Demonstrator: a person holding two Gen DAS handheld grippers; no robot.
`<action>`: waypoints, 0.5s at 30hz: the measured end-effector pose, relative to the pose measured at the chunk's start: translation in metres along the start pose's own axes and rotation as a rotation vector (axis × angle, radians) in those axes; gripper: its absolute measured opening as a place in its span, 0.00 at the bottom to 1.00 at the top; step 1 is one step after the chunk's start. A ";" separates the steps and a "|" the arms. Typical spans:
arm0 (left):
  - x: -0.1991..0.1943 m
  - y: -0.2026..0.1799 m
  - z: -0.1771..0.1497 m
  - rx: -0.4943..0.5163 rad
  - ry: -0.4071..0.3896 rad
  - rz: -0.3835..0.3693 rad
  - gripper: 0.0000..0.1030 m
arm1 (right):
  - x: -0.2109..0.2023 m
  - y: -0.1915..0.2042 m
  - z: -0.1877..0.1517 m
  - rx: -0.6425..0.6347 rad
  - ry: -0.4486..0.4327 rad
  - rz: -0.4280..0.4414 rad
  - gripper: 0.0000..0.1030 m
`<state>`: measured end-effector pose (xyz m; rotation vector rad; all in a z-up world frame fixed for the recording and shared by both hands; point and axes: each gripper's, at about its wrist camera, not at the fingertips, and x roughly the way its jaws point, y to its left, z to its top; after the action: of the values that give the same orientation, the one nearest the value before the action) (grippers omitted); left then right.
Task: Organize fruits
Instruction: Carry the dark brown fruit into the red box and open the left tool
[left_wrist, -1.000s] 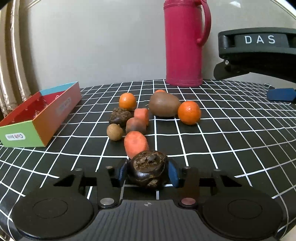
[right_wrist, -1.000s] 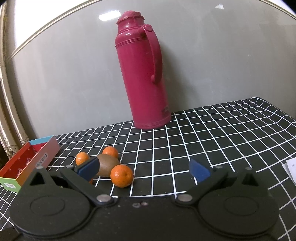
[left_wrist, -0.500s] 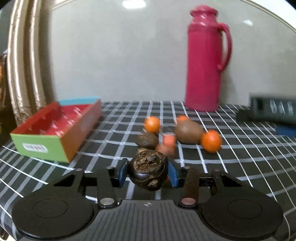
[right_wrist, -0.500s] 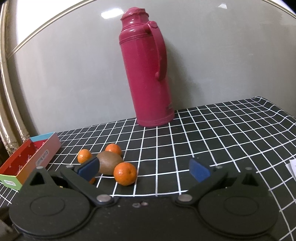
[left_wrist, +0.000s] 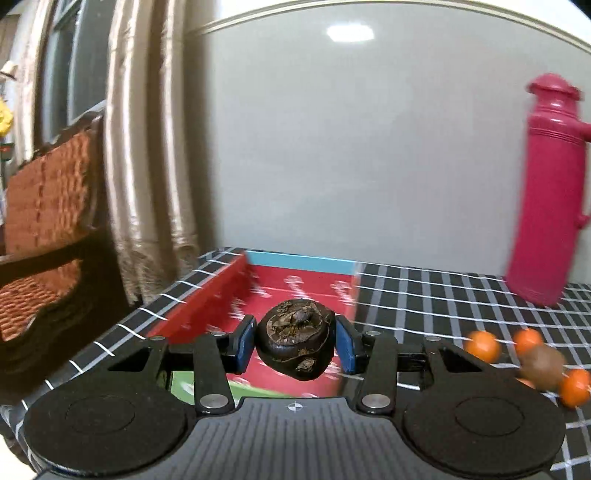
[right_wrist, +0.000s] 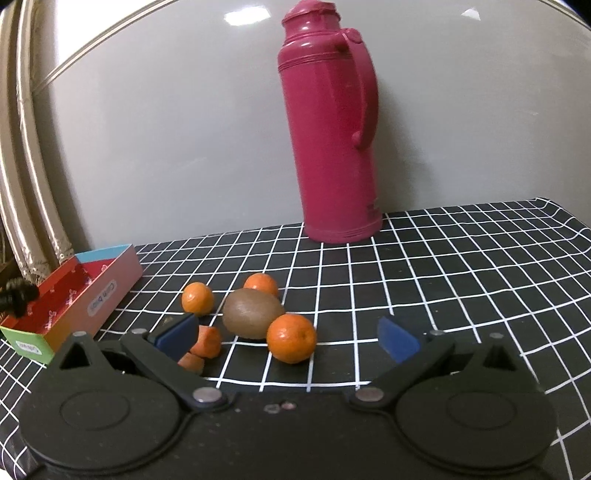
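Observation:
My left gripper (left_wrist: 295, 345) is shut on a dark brown water chestnut (left_wrist: 297, 341), held in the air over the near end of the red-lined cardboard box (left_wrist: 229, 295). In the right wrist view the same box (right_wrist: 79, 291) lies at the far left. My right gripper (right_wrist: 288, 332) stands open above the table with nothing between its fingers. Ahead of it lie a brown kiwi (right_wrist: 253, 314), three small oranges, the nearest one (right_wrist: 291, 338) in front of the kiwi, and carrot pieces (right_wrist: 208, 341) by the left fingertip.
A tall pink thermos (right_wrist: 328, 122) stands at the back against the grey wall. The checked black tablecloth (right_wrist: 461, 266) covers the table. A curtain (left_wrist: 147, 147) and a wooden chair (left_wrist: 48, 206) stand beyond the table's left edge.
My left gripper has lifted and swung left with the water chestnut, from the fruit pile to above the box. The right gripper has edged closer to the fruit, still open.

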<state>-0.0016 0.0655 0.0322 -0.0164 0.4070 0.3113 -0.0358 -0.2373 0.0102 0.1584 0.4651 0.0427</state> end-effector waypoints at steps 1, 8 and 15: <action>0.007 0.004 0.002 -0.005 0.005 0.012 0.44 | 0.001 0.001 0.000 -0.001 0.003 0.000 1.00; 0.052 0.032 0.005 -0.046 0.087 0.068 0.44 | 0.011 0.011 -0.002 -0.017 0.025 0.004 1.00; 0.081 0.042 0.006 -0.064 0.170 0.079 0.44 | 0.015 0.021 -0.005 -0.041 0.038 0.009 1.00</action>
<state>0.0588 0.1294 0.0081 -0.0899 0.5670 0.4024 -0.0247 -0.2148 0.0023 0.1191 0.5008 0.0641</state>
